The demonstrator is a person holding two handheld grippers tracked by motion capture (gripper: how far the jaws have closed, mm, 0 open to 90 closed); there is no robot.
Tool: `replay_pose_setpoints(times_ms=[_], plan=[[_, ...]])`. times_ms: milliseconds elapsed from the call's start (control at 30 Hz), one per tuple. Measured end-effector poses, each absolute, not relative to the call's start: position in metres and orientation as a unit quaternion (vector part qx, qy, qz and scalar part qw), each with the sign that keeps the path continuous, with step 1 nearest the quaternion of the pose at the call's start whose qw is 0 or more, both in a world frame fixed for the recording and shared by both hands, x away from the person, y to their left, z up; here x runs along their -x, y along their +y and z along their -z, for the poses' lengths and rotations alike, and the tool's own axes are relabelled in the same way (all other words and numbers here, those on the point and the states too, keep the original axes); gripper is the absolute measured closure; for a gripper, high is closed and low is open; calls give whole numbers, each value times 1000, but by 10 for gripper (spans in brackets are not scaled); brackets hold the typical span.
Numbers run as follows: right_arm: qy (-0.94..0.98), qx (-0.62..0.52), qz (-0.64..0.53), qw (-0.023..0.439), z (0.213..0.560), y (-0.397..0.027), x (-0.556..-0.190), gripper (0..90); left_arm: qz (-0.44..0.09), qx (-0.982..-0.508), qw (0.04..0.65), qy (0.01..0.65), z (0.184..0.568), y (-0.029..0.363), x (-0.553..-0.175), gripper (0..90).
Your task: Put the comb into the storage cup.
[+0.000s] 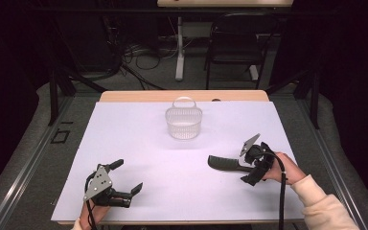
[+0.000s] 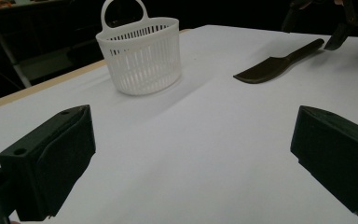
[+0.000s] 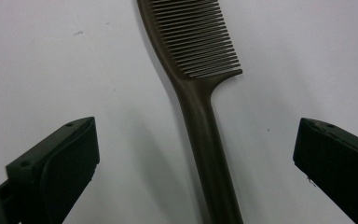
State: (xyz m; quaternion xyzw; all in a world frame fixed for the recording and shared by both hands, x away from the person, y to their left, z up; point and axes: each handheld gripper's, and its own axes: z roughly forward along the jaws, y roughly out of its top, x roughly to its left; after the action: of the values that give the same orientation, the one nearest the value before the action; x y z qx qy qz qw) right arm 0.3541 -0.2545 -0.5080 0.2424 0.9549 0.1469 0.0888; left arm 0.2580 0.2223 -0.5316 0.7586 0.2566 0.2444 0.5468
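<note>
Dark brown plastic comb (image 3: pixel 200 93) lies flat on the white table (image 1: pixel 139 143), right-centre of the high view, and the right hand-held gripper (image 1: pixel 253 165) sits right over its handle end. In the right gripper view the handle runs up the middle of the frame between the two black jaws, which stand wide apart w/ nothing between them but the handle lying below; neither jaw touches it. Long axis there is close to vertical, leaning a bit left toward the top, teeth section at upper centre w/ teeth pointing toward the right of the frame. In the high view the comb (image 1: pixel 225 164) runs roughly left-right, head toward frame centre, handle tucked under the right hand-held gripper. So the jaws straddle the handle across its width, which looks like the right line-up for a pinch; prob. the next move is just dropping down and closing. Left hand-held gripper (image 1: pixel 127 184) is at lower left of the high view, also spread open and empty, well apart from the comb, so the right is far nearer. White slotted basket (image 1: pixel 184 122) w/ a loop handle stands upright at upper centre, beyond the comb. Comb looks rigid, thin, fine evenly spaced teeth, slightly glossy; the handle is narrow and low on the table, so a shallow grip could slip.
</note>
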Motion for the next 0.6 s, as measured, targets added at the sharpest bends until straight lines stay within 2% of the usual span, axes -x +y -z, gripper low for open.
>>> replay_pose_setpoints(times_ms=[533,600], plan=[[969,-203,-113,79,505,-240,-361,0,-243,-759,548,257,532,222,-258,0],[969,-203,-111,83,506,-239,-360,31,-243,-758,548,257,532,222,-258,0]])
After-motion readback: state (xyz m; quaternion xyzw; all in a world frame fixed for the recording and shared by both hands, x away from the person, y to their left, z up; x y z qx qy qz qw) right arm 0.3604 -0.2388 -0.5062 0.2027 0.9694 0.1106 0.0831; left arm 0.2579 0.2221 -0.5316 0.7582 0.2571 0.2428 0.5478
